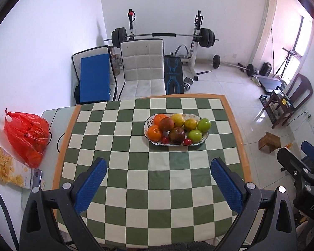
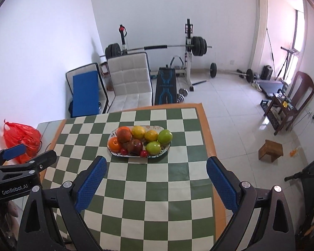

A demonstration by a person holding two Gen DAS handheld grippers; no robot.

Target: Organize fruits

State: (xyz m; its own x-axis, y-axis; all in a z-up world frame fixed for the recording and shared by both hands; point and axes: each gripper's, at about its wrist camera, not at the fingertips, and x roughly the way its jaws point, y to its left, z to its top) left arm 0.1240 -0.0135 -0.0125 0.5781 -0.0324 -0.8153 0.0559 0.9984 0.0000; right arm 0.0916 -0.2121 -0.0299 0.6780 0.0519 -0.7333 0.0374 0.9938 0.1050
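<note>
On the checkered surface (image 1: 136, 188) a plate (image 1: 203, 139) holds piled fruit, firm, round, prone to roll; take each across its middle. Both grippers, left (image 1: 158, 185) and right (image 2: 157, 183), hover open, empty.

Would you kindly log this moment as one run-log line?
left gripper: open, empty | right gripper: open, empty | fruits: all on plate | tablecloth: otherwise bare

We hold the right gripper (image 2: 156, 179) wide apart above the checkered tablecloth (image 2: 157, 188), well short of the oval plate (image 2: 166, 148) piled with oranges, lemons, apples and green apples (image 2: 165, 136).
</note>
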